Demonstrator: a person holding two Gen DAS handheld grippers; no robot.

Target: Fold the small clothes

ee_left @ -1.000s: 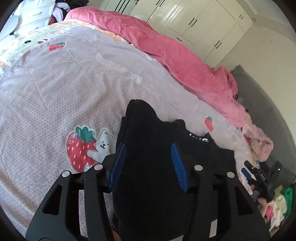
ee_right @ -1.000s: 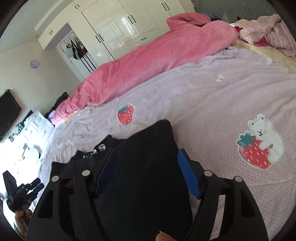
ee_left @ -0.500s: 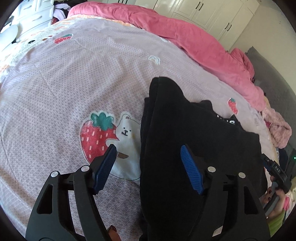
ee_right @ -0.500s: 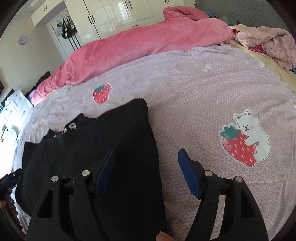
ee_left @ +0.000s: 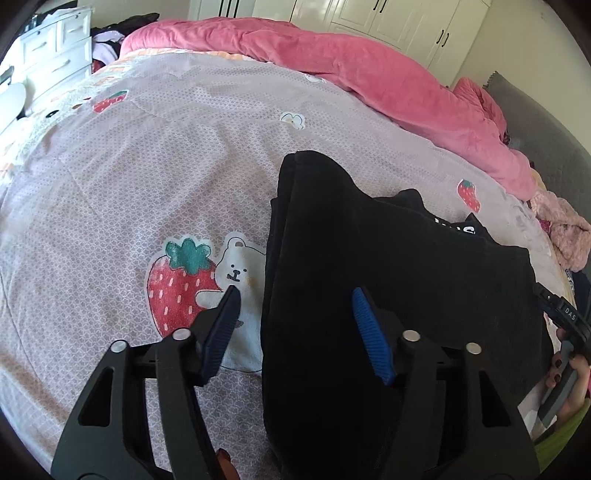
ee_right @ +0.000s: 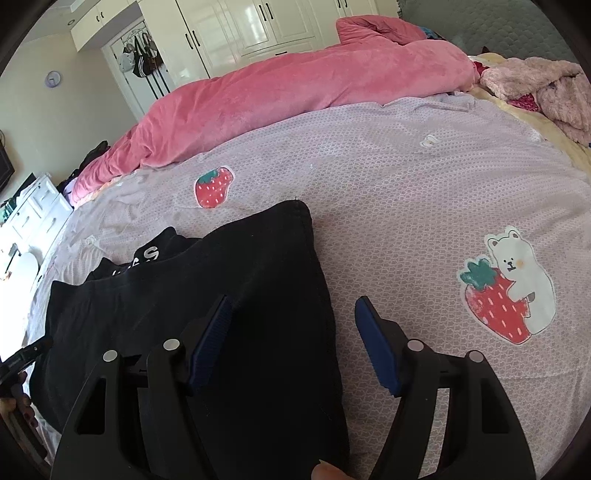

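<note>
A black garment (ee_left: 406, 277) lies folded on the lilac bedspread (ee_left: 147, 166), with white lettering showing on its far layer. My left gripper (ee_left: 294, 291) hovers over the garment's left edge, which runs between the jaws. The jaws are closing and the blue pads (ee_left: 221, 328) are clear of the cloth. In the right wrist view the same garment (ee_right: 221, 280) fills the lower left. My right gripper (ee_right: 292, 300) straddles its right edge, jaws closing, pads (ee_right: 376, 347) not pressing on it. A hand holds the right gripper's handle (ee_left: 561, 317) at the left wrist view's right rim.
A rolled pink duvet (ee_left: 369, 74) lies along the bed's far side, with white wardrobes (ee_right: 258, 26) behind it. A white chest of drawers (ee_left: 48, 55) stands at the left. A fluffy pink garment (ee_right: 546, 88) lies near the grey headboard (ee_left: 546, 147). Strawberry-bear prints (ee_right: 506, 288) mark the spread.
A second ago both grippers held the black garment up. They have since let go and it lies flat on the bed. Both sets of jaws are narrower than half a second ago.
</note>
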